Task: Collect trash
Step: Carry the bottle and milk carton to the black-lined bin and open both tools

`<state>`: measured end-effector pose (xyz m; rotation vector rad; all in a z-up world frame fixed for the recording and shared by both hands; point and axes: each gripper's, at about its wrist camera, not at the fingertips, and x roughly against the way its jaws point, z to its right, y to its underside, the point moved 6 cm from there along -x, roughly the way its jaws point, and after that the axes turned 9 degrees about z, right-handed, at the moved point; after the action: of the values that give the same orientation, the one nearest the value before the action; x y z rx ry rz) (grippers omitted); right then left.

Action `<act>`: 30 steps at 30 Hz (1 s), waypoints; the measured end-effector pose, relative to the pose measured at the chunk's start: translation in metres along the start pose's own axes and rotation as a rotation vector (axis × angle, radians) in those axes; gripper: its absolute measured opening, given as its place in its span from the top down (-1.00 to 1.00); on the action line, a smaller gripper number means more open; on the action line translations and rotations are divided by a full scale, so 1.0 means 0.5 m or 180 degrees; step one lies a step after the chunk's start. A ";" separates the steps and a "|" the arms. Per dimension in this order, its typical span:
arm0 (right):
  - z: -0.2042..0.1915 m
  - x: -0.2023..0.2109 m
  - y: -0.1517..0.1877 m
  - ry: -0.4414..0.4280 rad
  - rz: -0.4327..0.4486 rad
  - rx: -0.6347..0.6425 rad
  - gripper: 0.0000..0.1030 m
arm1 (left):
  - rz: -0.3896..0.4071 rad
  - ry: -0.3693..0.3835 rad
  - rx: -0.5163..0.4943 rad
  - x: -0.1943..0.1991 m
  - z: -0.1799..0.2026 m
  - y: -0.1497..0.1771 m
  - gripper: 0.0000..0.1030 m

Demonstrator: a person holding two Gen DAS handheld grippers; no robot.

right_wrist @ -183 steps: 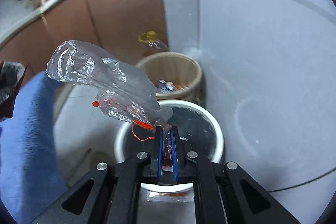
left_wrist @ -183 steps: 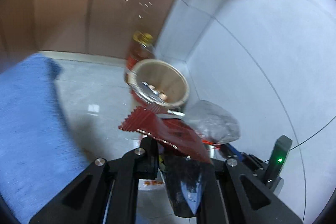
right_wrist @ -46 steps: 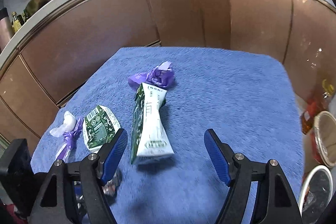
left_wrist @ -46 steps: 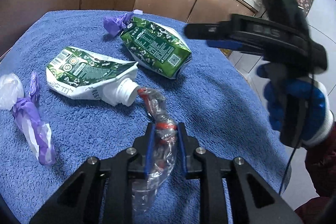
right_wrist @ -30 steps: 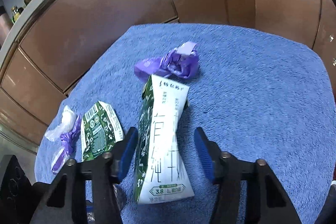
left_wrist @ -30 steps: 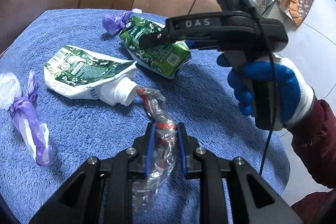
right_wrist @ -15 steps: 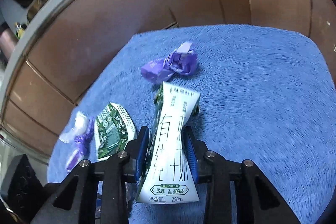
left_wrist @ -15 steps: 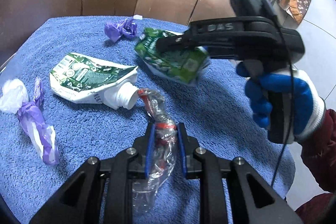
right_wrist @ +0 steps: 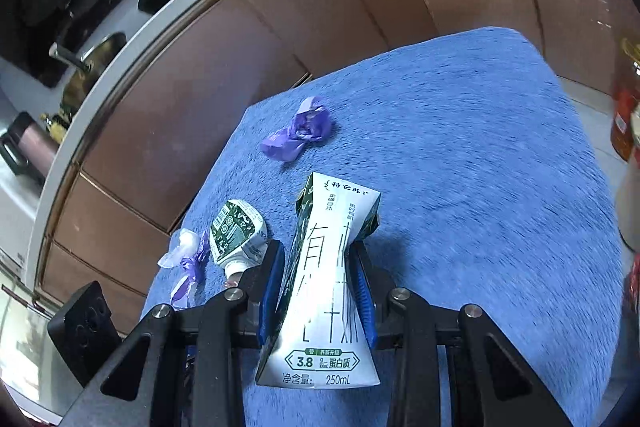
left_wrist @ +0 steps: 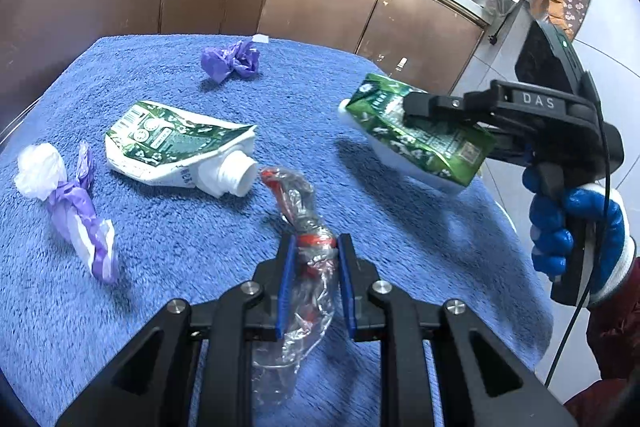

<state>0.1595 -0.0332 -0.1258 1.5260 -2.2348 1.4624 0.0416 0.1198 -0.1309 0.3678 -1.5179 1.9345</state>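
Left wrist view: left gripper clenched on a crumpled clear wrapper with red print, pinched at the twisted waist, the loose tail bunched behind the blue pads and the front end drooping toward the blue towel. Probably feather-light, soft and slick; best held at that gathered neck, since a looser fold would likely slip out. Out to the right, right gripper closed across the green milk carton, carried clear of the towel above its own shadow. Left lying on the towel: a flattened carton with white spout, a purple scrap further back, a white-and-purple twist at the near left. Right wrist view: same carton squeezed at its waist between the blue pads, walls caved inward there, bottom panel flaring toward the camera. Judged empty and light, card stiff only at the seams, coated face a little slippery; the collapsed middle seems the soundest hold, the ends likely to pivot. Below and to the left, the second carton, the white-and-purple twist and, further off, the purple scrap resting on the towel.
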 end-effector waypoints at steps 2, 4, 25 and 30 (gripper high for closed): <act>0.002 0.021 -0.001 0.0005 0.0068 -0.0036 0.39 | 0.0017 0.0010 -0.0010 0.007 0.010 -0.001 0.62; 0.005 0.042 -0.005 0.0005 0.0133 -0.0061 0.39 | 0.0039 0.0034 -0.0004 0.017 0.020 -0.005 0.62; 0.252 0.390 -0.061 0.0840 0.1241 -0.0517 0.39 | -0.0056 0.0830 -0.0667 -0.102 0.343 -0.138 0.63; 0.372 0.474 -0.049 0.1416 0.1434 -0.0677 0.39 | -0.0259 0.1195 -0.0955 -0.222 0.513 -0.157 0.63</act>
<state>0.1367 -0.3323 -0.0885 0.5811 -2.4266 1.4147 0.1325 -0.1468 -0.0602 -0.0624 -1.4822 1.5735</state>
